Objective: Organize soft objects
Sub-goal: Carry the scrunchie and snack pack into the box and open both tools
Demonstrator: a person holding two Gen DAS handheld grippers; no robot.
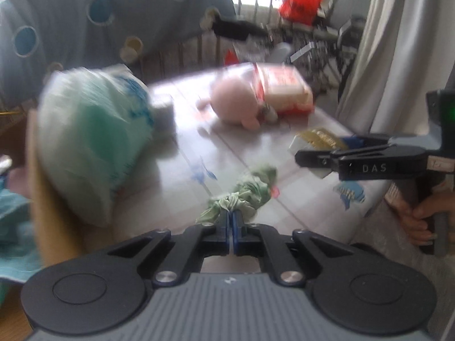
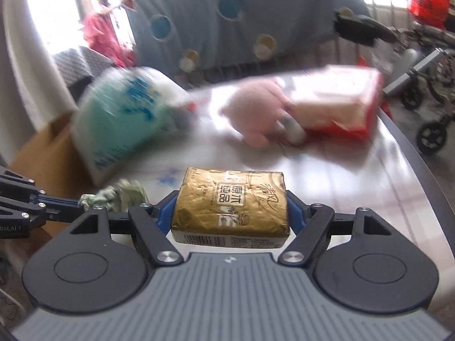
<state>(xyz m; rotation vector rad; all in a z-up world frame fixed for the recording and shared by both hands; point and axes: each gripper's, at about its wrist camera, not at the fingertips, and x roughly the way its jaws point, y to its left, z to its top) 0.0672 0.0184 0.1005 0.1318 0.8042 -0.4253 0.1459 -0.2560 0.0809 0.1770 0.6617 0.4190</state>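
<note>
My left gripper (image 1: 231,216) is shut on a crumpled pale green cloth (image 1: 247,193), held just above the white table (image 1: 176,170); the cloth also shows in the right wrist view (image 2: 119,196). My right gripper (image 2: 231,201) is shut on a gold tissue pack (image 2: 231,201), seen from the side in the left wrist view (image 1: 318,139). A pink plush toy (image 1: 233,99) lies at the far side of the table next to a red and white tissue package (image 1: 284,91). A large green and white soft package (image 1: 93,136) leans at the left.
A cardboard box (image 1: 48,207) stands at the table's left edge under the green package. A blue blanket with circles (image 1: 99,14) hangs behind. A white curtain (image 1: 398,42) hangs at the right. A wheeled frame (image 2: 426,91) stands beyond the table.
</note>
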